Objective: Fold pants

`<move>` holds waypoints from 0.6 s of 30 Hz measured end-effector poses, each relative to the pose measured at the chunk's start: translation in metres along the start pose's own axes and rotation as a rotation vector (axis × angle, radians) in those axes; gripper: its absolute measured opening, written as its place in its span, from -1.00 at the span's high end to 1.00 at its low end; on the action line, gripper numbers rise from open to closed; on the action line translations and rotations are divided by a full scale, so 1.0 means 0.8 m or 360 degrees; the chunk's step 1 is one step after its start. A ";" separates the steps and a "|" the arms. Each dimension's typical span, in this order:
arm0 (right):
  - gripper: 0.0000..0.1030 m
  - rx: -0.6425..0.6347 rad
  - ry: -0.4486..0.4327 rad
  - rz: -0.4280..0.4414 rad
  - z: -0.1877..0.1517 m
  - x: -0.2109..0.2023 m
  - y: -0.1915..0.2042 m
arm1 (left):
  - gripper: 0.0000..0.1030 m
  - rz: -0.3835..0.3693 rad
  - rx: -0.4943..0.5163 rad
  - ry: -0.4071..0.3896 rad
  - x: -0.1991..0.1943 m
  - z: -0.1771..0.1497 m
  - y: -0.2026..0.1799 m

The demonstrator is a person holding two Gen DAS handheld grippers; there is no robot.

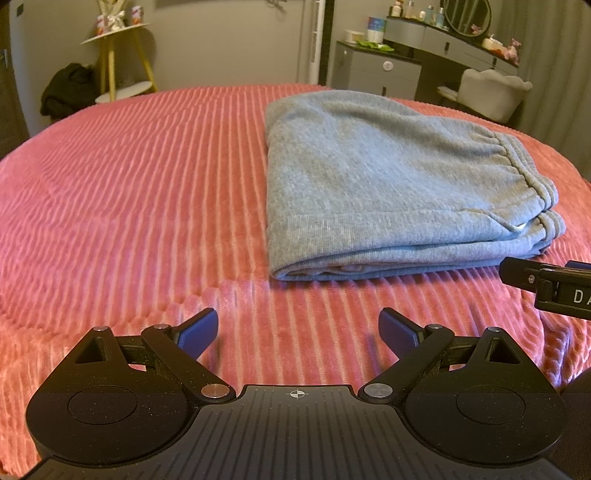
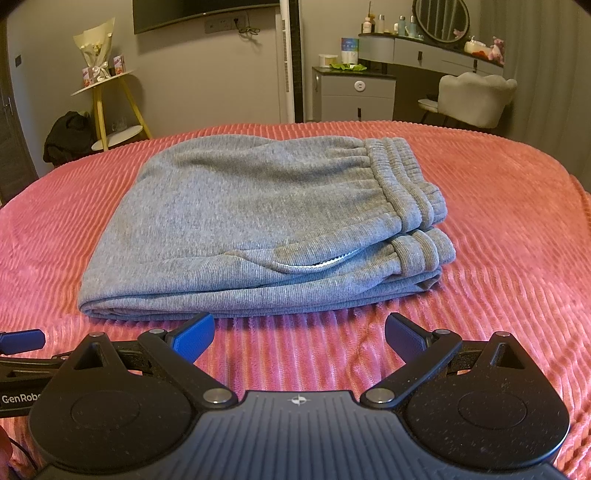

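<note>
Grey pants sat folded into a thick rectangle on the pink ribbed bedspread, stacked in several layers. Elastic waistband bunched up at about 2 o'clock of the bundle in the right wrist view, with a cuff tucked under it and a bit of silver zipper peeking out of a pocket near 5 o'clock. Rounded fold edge ran along the 9 o'clock side.

Right gripper hung just short of the near edge of the pants, blue pads spread wide, nothing between them, not touching the fabric. Left gripper looked the same: pads wide apart, empty, over bare bedspread, with the pants off toward 1 o'clock in its own view. Tip of the right gripper poked in from 3 o'clock there, near the bundle's near corner; couldn't tell from that angle whether it touched.

Beyond the bed: a yellow-legged side table at 10 o'clock, a dark heap on the floor beside it, a grey dresser and a pale chair toward 1 to 2 o'clock, and a round mirror above them.
</note>
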State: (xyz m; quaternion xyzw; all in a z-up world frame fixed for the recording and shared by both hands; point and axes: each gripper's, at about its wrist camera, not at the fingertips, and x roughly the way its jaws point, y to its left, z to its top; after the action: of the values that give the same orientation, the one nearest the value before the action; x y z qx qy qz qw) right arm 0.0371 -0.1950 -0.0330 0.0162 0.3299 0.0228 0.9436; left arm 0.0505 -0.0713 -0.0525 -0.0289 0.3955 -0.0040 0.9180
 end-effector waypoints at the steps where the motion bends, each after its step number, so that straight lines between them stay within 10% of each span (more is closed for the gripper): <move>1: -0.92 0.0001 0.0000 0.0002 0.000 0.000 -0.001 | -0.90 -0.0002 -0.0001 0.0001 0.000 0.000 0.000; 18: -0.92 0.0012 -0.0008 0.0008 0.002 -0.002 -0.004 | -0.90 -0.0016 -0.0011 -0.0015 -0.002 -0.001 0.000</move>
State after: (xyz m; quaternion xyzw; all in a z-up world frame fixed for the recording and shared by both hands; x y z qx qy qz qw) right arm 0.0371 -0.1986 -0.0311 0.0207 0.3277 0.0239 0.9443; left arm 0.0488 -0.0709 -0.0514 -0.0342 0.3909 -0.0072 0.9198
